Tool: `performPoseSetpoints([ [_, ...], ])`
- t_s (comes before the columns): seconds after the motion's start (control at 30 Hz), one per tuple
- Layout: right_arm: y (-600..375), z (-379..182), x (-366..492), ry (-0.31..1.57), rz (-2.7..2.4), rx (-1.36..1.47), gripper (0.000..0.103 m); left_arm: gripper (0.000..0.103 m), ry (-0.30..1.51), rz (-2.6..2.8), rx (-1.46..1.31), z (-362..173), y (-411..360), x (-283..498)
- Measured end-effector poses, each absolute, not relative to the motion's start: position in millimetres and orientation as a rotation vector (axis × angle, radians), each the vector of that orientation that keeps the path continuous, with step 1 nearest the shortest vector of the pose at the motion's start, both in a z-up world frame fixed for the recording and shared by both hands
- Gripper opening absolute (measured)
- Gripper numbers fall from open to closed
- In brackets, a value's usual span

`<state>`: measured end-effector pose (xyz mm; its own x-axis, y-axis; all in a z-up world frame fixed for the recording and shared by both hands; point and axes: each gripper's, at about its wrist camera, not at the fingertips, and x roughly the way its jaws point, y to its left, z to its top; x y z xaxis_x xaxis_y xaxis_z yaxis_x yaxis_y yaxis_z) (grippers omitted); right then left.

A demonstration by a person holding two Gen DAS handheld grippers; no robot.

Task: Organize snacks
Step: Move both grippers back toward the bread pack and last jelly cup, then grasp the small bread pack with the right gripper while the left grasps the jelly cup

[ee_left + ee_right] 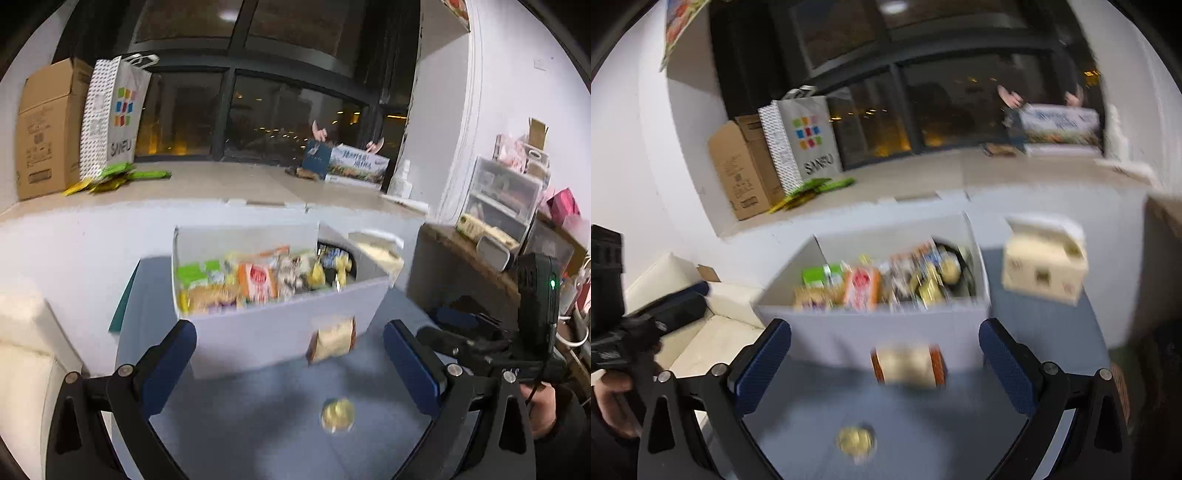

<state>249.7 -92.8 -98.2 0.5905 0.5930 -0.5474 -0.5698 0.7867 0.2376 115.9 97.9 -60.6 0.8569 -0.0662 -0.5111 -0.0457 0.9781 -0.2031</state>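
your left gripper (290, 354) and right gripper (884, 356) gape empty; tan rectangular snack packet (908, 365) lies ahead, white snack-filled cardboard box (849, 332) beyond.

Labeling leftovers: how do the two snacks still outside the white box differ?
The beige packet is rectangular with brown ends and lies right against the white box; the gold round snack is smaller and sits apart, nearer the cameras. Both rest on the blue-grey tabletop, ungripped.

One white bin (280, 325); two loose snacks: packet (332, 341), gold round (338, 414).
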Motion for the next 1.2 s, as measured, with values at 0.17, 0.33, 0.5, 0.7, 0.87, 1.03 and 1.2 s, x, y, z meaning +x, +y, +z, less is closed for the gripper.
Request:
performPoseSetpoints([
  [0.17, -111.9, -135.0, 222.6, 0.700, 0.661, 0.026, 0.103, 0.103, 0.569, -0.001, -0.216, -86.7, 74.1, 91.6],
  [0.33, -122.6, -152.1, 205.9, 0.729, 0.665, 0.044, 0.103, 0.103, 0.606, -0.022, -0.244, -106.4, 60.1, 87.4],
  [0.5, -121.1, -152.8, 206.7, 0.722, 0.661, 0.034, 0.103, 0.103, 0.620, -0.026, -0.227, -110.1, 52.2, 81.8],
  [0.7, -97.3, -157.7, 229.0, 0.738, 0.661, -0.035, 0.103, 0.103, 0.628, -0.016, -0.237, -112.2, 54.3, 72.2],
  [0.87, -55.9, -168.4, 254.2, 0.744, 0.651, -0.122, 0.103, 0.103, 0.631, 0.001, -0.248, -114.7, 59.3, 67.6],
  [1.03, -21.3, -189.7, 281.1, 0.787, 0.597, -0.147, 0.103, 0.103, 0.617, 0.005, -0.253, -115.6, 63.2, 61.3],
  [1.2, -7.3, -204.7, 303.9, 0.843, 0.547, -0.112, 0.103, 0.103, 0.626, 0.014, -0.275, -119.0, 70.4, 62.0],
])
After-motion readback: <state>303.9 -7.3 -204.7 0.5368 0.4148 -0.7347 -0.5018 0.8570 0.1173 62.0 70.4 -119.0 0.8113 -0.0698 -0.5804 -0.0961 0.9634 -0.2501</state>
